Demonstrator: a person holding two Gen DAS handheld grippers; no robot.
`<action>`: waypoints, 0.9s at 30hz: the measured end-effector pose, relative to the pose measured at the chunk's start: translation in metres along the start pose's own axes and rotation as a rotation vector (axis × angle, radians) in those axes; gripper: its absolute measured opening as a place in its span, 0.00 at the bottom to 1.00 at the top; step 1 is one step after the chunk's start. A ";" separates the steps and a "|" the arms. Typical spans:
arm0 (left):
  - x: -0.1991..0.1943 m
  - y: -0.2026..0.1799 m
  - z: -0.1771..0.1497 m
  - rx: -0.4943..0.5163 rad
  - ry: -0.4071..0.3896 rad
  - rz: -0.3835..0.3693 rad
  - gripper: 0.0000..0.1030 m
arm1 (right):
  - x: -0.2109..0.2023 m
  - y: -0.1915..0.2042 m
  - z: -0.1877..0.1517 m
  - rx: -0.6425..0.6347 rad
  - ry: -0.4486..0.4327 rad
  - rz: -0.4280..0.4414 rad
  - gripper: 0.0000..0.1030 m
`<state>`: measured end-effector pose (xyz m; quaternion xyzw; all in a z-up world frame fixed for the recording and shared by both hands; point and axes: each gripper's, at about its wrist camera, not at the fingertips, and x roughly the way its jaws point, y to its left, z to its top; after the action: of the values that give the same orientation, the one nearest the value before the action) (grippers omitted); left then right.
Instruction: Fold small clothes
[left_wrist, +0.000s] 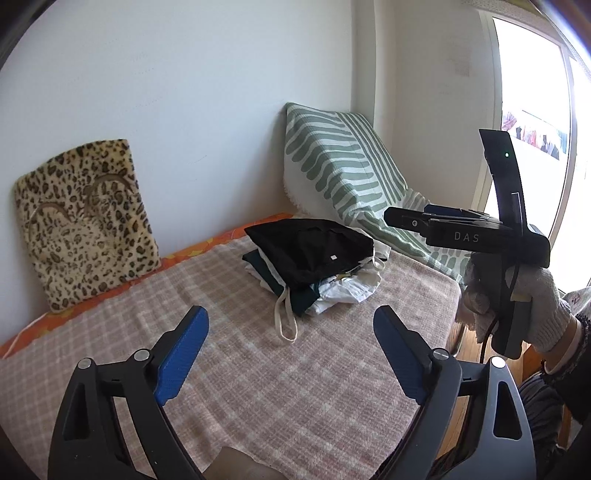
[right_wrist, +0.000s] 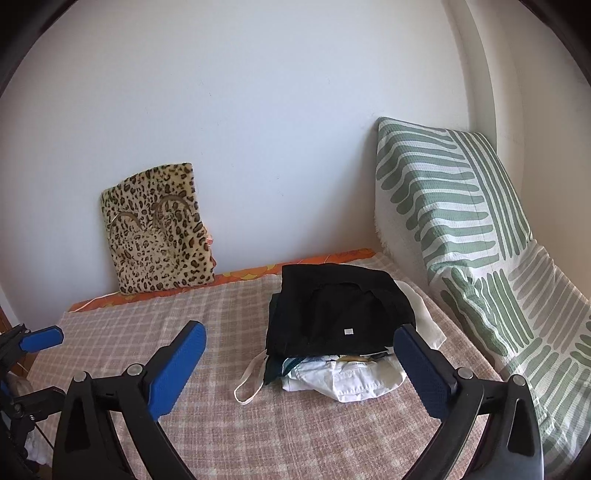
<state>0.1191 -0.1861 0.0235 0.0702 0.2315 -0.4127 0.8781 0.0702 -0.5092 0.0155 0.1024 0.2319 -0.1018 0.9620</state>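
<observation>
On the checked pink blanket (right_wrist: 155, 332) the scene runs from a leopard-print cushion (right_wrist: 159, 236) at about ten o'clock, leaning upright against the white wall (right_wrist: 258, 110), to a green-and-white striped pillow (right_wrist: 443, 206) at two o'clock, propped in the corner. An orange patterned sheet (right_wrist: 258, 271) shows as a strip along the wall edge of the blanket.

The left gripper (left_wrist: 291, 354) hangs over the near part of the blanket with its blue pads spread wide and nothing between them. At twelve o'clock from it, well apart, lies the stack of folded clothes (left_wrist: 314, 258): a black garment (right_wrist: 332, 314) on top, white and dark green pieces beneath, and a white strap loop (right_wrist: 251, 380) trailing off the near left corner onto the blanket.

The right gripper (right_wrist: 299, 365) also stands fully spread and holds nothing; the stack sits between its fingers in the right wrist view, but the pads do not press it. In the left wrist view this gripper appears at three o'clock, carried by a hand in a white knit glove (left_wrist: 543, 302), beside a bright window (left_wrist: 535, 110).
</observation>
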 end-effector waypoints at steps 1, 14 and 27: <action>-0.003 0.002 -0.005 -0.005 -0.004 0.010 0.99 | -0.001 0.003 -0.004 0.000 -0.006 -0.012 1.00; -0.014 0.019 -0.037 -0.034 0.000 0.112 1.00 | -0.012 0.022 -0.044 -0.003 0.003 -0.108 1.00; 0.002 0.032 -0.062 -0.063 0.055 0.119 1.00 | 0.008 0.018 -0.059 0.029 0.023 -0.164 1.00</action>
<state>0.1226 -0.1476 -0.0348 0.0672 0.2638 -0.3500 0.8963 0.0563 -0.4786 -0.0368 0.0980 0.2490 -0.1823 0.9461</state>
